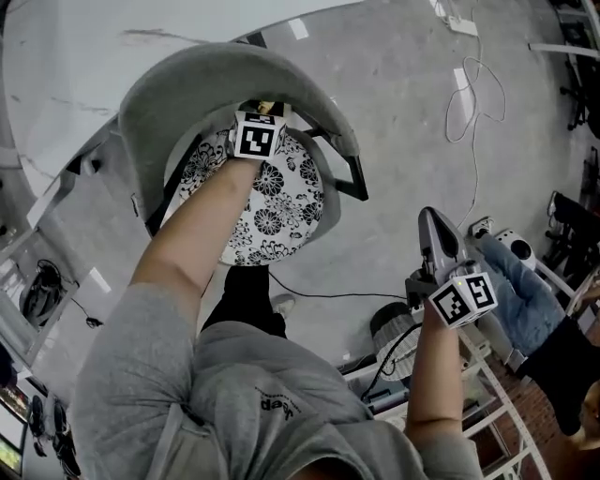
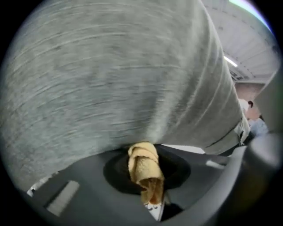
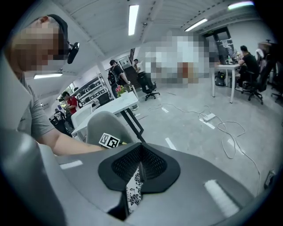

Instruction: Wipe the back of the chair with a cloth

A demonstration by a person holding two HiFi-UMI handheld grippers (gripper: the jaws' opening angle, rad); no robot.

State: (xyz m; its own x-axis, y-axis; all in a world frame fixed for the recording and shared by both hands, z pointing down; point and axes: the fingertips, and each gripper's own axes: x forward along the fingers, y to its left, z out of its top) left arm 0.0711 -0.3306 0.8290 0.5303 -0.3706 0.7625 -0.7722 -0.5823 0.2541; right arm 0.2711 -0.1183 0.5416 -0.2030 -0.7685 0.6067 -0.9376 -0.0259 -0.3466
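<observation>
The grey chair (image 1: 187,89) has a curved back and a floral seat cushion (image 1: 281,202). My left gripper (image 1: 264,112) reaches over the seat to the inner face of the chair back. It is shut on a rolled yellow cloth (image 2: 143,170), whose tip presses against the grey chair back (image 2: 110,79), which fills the left gripper view. My right gripper (image 1: 431,220) is held off to the right over the floor, away from the chair. Its jaws are shut with nothing between them (image 3: 140,165). The right gripper view shows the chair (image 3: 104,126) from the side.
A white table (image 1: 66,56) stands behind the chair, with a black frame leg (image 1: 349,173) beside the seat. Cables (image 1: 473,89) and a power strip (image 1: 462,25) lie on the concrete floor. A white rack (image 1: 497,403) and blue fabric (image 1: 520,295) are at lower right. People sit at a distant desk (image 3: 245,62).
</observation>
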